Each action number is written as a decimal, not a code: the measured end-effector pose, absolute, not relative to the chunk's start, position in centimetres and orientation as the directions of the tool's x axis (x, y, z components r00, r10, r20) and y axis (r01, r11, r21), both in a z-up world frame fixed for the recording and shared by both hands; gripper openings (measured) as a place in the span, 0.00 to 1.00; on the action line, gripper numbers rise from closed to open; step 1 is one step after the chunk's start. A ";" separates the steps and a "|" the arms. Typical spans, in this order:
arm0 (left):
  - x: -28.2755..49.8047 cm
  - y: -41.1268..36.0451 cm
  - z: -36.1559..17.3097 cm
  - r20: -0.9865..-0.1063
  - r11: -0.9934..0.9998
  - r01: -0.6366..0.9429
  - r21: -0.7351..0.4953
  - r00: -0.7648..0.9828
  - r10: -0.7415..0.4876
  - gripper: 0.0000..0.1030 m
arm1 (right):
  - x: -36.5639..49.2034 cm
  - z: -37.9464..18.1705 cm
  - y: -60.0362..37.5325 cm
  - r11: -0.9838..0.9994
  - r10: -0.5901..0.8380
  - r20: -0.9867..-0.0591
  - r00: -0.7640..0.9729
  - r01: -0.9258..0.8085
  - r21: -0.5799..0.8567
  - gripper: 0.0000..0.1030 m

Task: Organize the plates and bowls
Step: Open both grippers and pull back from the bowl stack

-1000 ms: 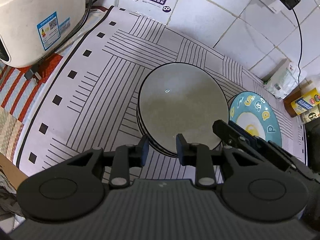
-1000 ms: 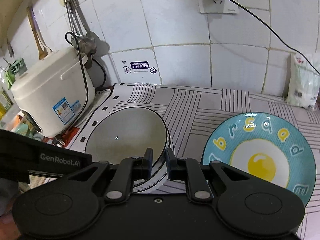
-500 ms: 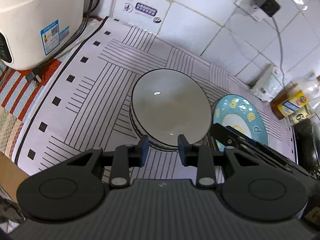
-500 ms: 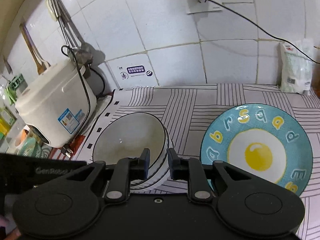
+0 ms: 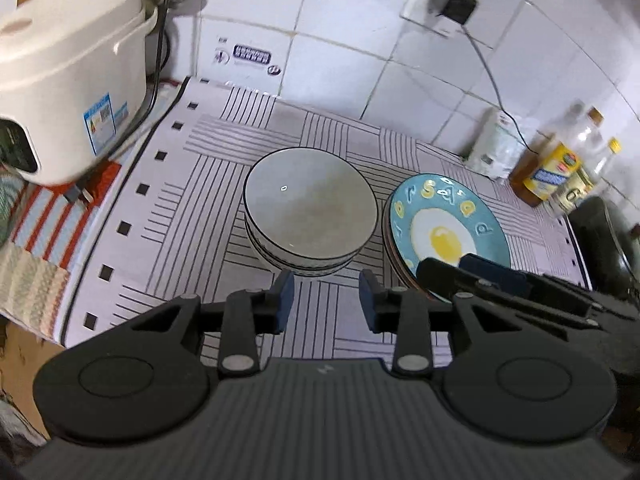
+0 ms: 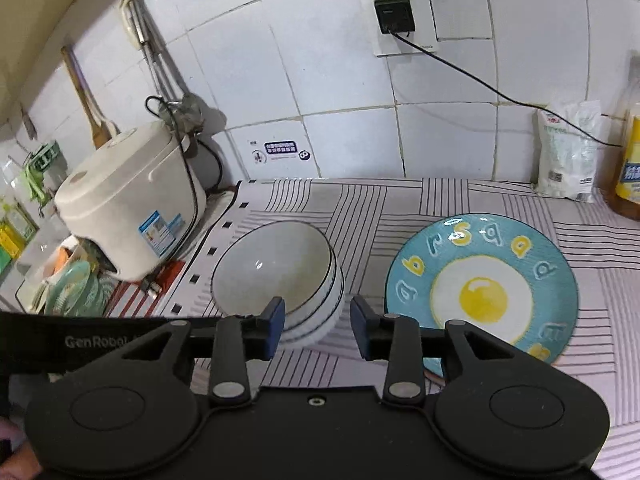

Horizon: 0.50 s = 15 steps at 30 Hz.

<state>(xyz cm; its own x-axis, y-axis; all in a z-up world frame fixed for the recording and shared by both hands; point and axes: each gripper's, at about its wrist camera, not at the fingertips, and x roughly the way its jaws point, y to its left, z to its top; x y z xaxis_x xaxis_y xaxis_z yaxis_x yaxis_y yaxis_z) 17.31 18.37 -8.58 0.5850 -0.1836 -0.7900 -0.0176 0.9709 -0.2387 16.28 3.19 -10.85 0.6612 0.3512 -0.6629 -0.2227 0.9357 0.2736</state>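
Note:
A stack of white bowls with dark rims (image 5: 310,212) sits on the striped mat (image 5: 192,216); it also shows in the right wrist view (image 6: 280,276). Beside it to the right lies a blue plate with a fried-egg picture (image 5: 444,228), on top of other plates; it shows in the right wrist view too (image 6: 480,284). My left gripper (image 5: 326,300) is open and empty, just in front of the bowls. My right gripper (image 6: 318,328) is open and empty, near the front of the bowl stack, and shows in the left wrist view (image 5: 480,280) over the plate's near edge.
A white rice cooker (image 6: 128,204) stands at the left with its cord. A white bag (image 6: 568,148) and oil bottles (image 5: 556,168) stand at the back right by the tiled wall. A dark pot (image 5: 608,240) is at the far right.
Both grippers have pulled back and up from the bowl stack, and their jaws have opened wider. The bowls and the plate have not moved.

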 end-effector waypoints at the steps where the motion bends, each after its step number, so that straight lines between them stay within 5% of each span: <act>1: 16.9 18.4 -8.4 -0.790 0.973 -0.008 -0.231 0.585 -0.182 0.36 | 15.8 -10.6 3.2 0.936 0.352 -0.664 0.660 -0.231 0.267 0.48; 15: 13.6 18.8 -9.6 -0.778 0.986 0.043 -0.158 0.610 -0.151 0.49 | 11.5 -10.2 4.2 0.939 0.326 -0.682 0.654 -0.305 0.157 0.56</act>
